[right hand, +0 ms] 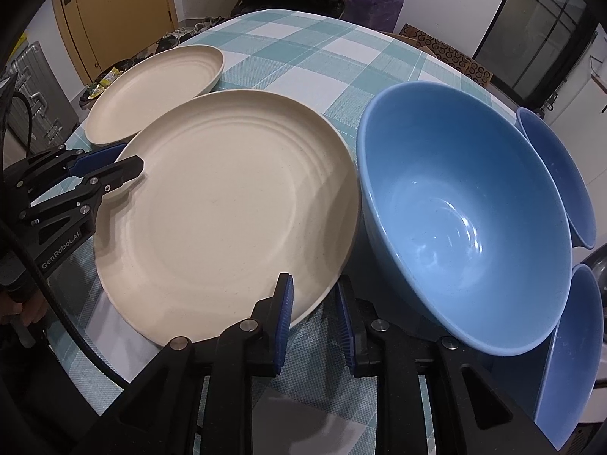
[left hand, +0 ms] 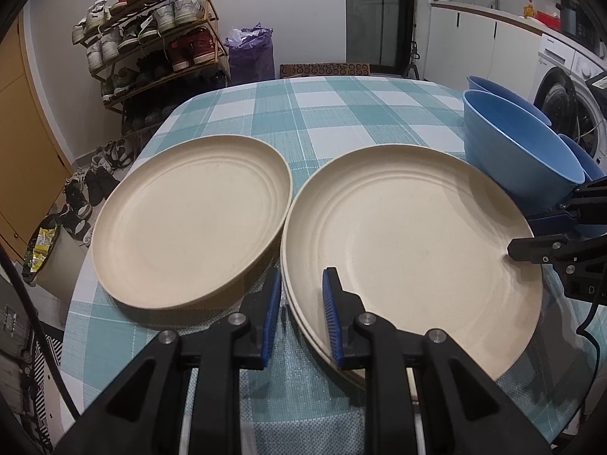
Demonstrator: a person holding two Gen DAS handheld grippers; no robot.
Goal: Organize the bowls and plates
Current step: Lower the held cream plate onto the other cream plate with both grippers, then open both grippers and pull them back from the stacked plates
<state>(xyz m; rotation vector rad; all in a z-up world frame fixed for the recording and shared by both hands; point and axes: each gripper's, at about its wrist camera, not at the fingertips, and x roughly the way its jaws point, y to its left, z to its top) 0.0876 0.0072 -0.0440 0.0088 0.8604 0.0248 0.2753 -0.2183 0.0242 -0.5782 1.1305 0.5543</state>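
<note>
Two cream plates are stacked at the near side of the checked table; the top plate (left hand: 413, 242) also shows in the right wrist view (right hand: 227, 212). A single cream plate (left hand: 189, 220) lies to its left, also in the right wrist view (right hand: 155, 91). My left gripper (left hand: 301, 318) straddles the near-left rim of the stack, jaws apart. My right gripper (right hand: 313, 322) straddles the stack's right rim, jaws apart; it shows in the left wrist view (left hand: 531, 235). A big blue bowl (right hand: 463, 212) sits right of the stack, also in the left wrist view (left hand: 519, 151).
Two more blue bowls stand at the table's right edge, one farther (right hand: 557, 174) and one nearer (right hand: 573, 345). The table (left hand: 303, 113) has a teal checked cloth. A shoe rack (left hand: 151, 38) and a washing machine (left hand: 569, 106) stand beyond it.
</note>
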